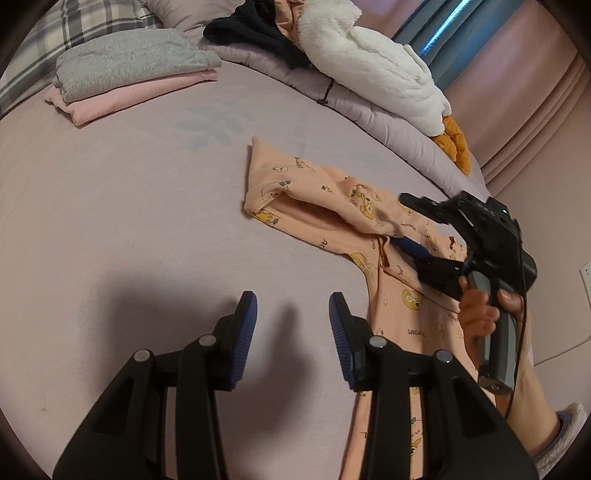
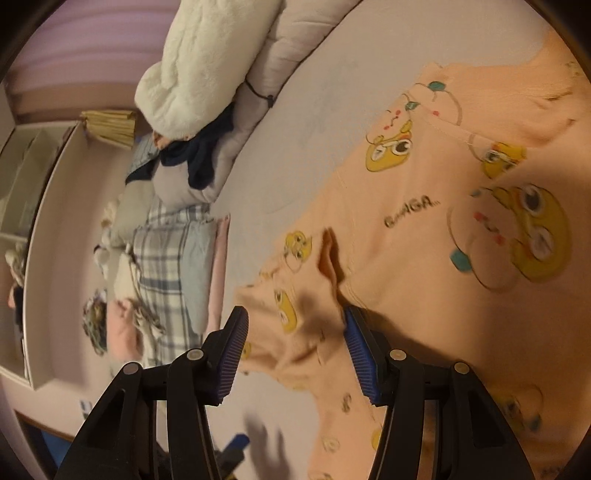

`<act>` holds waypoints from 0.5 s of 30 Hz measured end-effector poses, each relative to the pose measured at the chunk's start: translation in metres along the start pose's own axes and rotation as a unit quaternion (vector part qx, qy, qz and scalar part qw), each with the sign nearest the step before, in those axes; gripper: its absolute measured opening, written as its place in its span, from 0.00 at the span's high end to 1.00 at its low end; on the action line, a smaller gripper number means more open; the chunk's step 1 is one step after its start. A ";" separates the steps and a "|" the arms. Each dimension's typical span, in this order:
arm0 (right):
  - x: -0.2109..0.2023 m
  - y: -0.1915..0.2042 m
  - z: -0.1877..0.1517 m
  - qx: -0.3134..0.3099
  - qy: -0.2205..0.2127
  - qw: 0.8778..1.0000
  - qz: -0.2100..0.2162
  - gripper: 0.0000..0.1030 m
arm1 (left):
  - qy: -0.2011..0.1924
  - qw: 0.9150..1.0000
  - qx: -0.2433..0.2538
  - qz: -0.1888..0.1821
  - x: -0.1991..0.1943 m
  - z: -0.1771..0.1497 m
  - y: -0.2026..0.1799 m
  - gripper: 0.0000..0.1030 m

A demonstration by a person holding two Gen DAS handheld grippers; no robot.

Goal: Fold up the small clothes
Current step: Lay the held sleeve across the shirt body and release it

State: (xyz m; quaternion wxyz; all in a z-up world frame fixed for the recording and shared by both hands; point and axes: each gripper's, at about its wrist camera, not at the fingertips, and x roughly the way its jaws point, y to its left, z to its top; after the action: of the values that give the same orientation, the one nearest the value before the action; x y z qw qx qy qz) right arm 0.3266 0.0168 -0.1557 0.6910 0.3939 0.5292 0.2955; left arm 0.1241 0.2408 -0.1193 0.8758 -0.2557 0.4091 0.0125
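Observation:
A small peach garment with yellow cartoon prints (image 1: 332, 206) lies on the lilac bed sheet (image 1: 129, 221); one sleeve is folded across toward the left. It fills the right wrist view (image 2: 443, 221). My left gripper (image 1: 291, 325) is open and empty, hovering over bare sheet just left of the garment's edge. My right gripper (image 2: 295, 332) is open, its fingers straddling the sleeve near the armpit without closing on it. In the left wrist view the right gripper (image 1: 410, 229) sits over the garment's middle, held by a hand.
A folded grey and pink stack (image 1: 129, 70) lies at the far left of the bed. A white fleece garment (image 1: 369, 62), dark clothes (image 1: 258, 29) and a lilac quilt (image 1: 388, 114) lie along the far edge. Plaid pillows (image 2: 166, 266) lie beyond.

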 end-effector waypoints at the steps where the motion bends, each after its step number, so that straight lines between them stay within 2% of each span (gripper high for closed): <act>1: 0.003 0.001 0.002 0.001 0.000 1.000 -0.004 0.56 | 0.000 1.000 -0.002 -0.001 -0.001 0.000 0.002 0.61; 3: 0.009 0.005 0.004 -0.002 0.003 1.000 -0.013 0.71 | 0.001 1.000 -0.005 -0.004 -0.002 -0.001 0.006 0.61; 4: 0.014 0.008 0.003 -0.007 0.005 1.000 -0.026 0.86 | 0.001 1.000 -0.006 -0.005 -0.001 -0.002 0.006 0.61; 5: 0.014 0.009 0.003 -0.012 0.005 0.999 -0.032 0.92 | 0.002 1.000 -0.006 -0.005 -0.001 -0.002 0.008 0.61; 8: 0.011 0.021 -0.001 -0.050 -0.008 0.998 -0.048 0.93 | 0.004 1.000 -0.008 -0.005 0.000 -0.001 0.008 0.61; 10: -0.009 0.038 -0.003 -0.078 -0.027 0.996 -0.020 0.93 | 0.005 1.000 -0.008 -0.008 0.001 0.000 0.007 0.61; 12: -0.040 0.057 -0.003 -0.102 -0.051 0.993 0.005 0.93 | 0.005 1.000 -0.005 -0.010 0.000 0.000 0.004 0.61; 15: -0.095 0.077 0.000 -0.140 -0.095 0.985 0.019 0.93 | 0.006 1.000 0.001 -0.014 0.001 0.000 -0.002 0.61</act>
State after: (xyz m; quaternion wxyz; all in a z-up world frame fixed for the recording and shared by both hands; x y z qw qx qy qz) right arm 0.3022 -0.0222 -0.0425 0.7807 0.3301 0.4067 0.3409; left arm 0.1254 0.2384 -0.1189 0.8739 -0.2601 0.4107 -0.0016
